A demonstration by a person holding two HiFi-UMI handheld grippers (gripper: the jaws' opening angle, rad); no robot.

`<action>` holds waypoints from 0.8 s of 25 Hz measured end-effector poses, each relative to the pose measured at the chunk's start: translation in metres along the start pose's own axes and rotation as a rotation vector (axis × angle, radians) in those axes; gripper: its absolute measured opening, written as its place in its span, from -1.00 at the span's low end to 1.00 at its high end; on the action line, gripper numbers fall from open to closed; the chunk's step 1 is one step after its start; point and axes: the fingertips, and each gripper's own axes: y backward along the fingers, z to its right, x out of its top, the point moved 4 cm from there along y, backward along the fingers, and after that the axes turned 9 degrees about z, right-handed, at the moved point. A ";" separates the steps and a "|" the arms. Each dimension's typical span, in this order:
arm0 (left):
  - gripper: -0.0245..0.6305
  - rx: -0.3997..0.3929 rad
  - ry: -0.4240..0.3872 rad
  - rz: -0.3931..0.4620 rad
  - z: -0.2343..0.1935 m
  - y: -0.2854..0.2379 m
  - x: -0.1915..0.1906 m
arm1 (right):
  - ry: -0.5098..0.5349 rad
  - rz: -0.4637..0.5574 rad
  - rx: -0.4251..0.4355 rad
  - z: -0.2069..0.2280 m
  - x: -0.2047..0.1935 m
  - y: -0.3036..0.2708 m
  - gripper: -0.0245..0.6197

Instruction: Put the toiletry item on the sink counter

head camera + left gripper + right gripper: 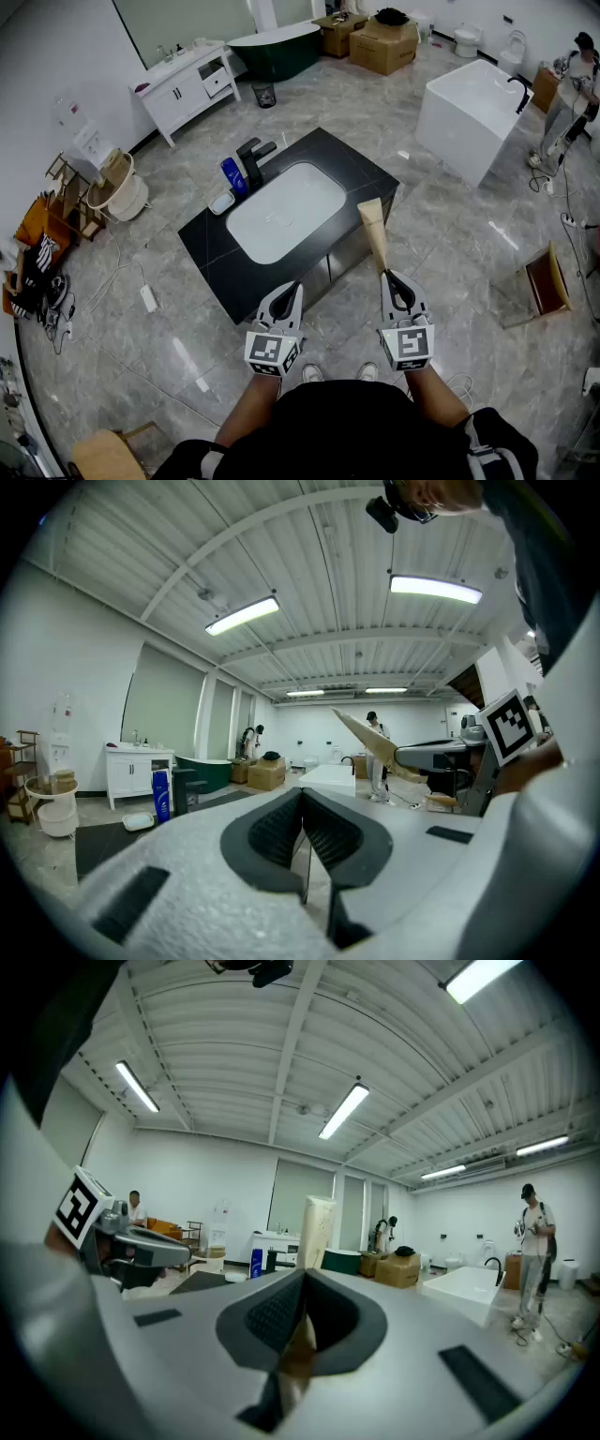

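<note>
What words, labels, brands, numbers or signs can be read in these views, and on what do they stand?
No text can be read in any view.
On the blue bottle: label too small to read.
On the beige tube in the right claw: no legible print.
On the marker cubes of the left claw and right claw: square patterns only, no words.
On the cardboard boxes: nothing legible.

Blk matt stone-like counter; wht glossy basin; grey marble-look shiny floor; beige smooth plastic tube; cardboard boxes at 12 o'clock.
</note>
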 end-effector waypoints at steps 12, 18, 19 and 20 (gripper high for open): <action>-0.90 0.015 0.027 0.018 -0.009 0.017 0.002 | 0.031 0.002 0.014 -0.023 0.007 -0.005 -0.90; -0.90 0.021 0.025 0.029 -0.033 0.030 0.002 | 0.013 0.048 0.034 -0.050 0.015 -0.021 -0.90; -0.90 0.023 0.024 0.031 -0.038 0.033 0.003 | 0.013 0.053 0.041 -0.057 0.016 -0.023 -0.90; -0.90 0.023 0.022 0.033 -0.043 0.036 0.003 | 0.011 0.057 0.046 -0.063 0.016 -0.026 -0.90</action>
